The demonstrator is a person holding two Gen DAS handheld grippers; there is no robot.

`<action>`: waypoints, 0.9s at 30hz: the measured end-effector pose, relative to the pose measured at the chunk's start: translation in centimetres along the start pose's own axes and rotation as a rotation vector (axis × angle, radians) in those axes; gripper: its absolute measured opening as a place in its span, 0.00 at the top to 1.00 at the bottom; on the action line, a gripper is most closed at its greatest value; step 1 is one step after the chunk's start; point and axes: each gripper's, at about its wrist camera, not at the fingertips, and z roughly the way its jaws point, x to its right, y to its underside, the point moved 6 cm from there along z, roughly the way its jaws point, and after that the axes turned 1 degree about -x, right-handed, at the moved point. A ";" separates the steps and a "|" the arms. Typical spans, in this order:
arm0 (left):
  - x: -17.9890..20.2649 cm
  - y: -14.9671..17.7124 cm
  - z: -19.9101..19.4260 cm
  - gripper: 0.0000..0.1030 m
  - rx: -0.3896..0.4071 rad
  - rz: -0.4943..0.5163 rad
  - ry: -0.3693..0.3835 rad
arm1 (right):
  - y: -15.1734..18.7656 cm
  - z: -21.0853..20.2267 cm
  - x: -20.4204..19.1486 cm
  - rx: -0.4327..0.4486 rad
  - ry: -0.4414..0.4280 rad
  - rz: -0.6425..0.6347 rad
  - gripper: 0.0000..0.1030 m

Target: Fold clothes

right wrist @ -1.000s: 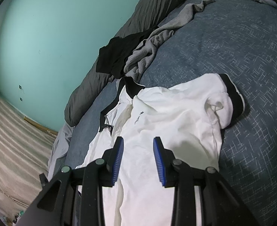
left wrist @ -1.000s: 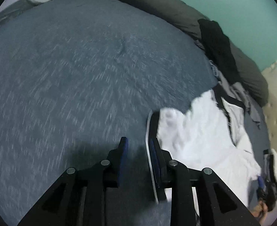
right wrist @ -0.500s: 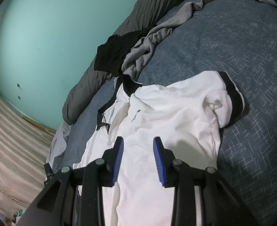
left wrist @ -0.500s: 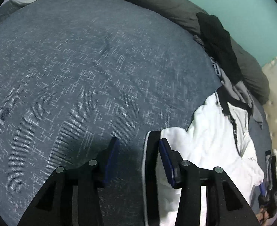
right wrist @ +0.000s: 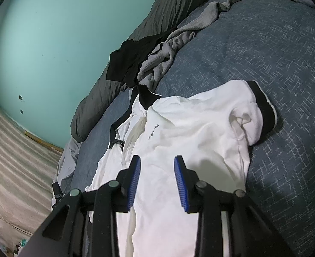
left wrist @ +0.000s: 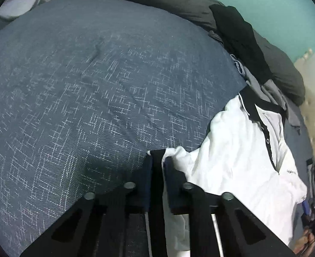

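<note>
left claw (left wrist: 157,165) just closed, pinching white polo shirt (left wrist: 238,150) sleeve cuff on bed (left wrist: 93,85); right claw (right wrist: 157,180) part-open over shirt, empty.

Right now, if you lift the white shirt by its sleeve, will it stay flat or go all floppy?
Probably floppy: the white shirt already lies in soft wrinkles on the bed. The left hand-held gripper has just closed on the black sleeve cuff, so the rest would likely hang and drag behind. It looks thin, so likely light.
</note>
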 end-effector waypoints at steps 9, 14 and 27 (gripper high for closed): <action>-4.8 -0.5 -6.0 0.95 0.116 -0.154 -0.122 | -0.1 -0.4 -0.2 0.008 -0.009 0.005 0.68; -7.7 0.0 -4.7 0.95 0.066 -0.294 -0.145 | -0.1 -0.4 -0.4 0.009 -0.012 0.000 0.68; -8.6 1.2 -4.6 0.61 0.062 -0.340 -0.057 | -0.4 -0.4 0.2 0.006 -0.006 0.012 0.68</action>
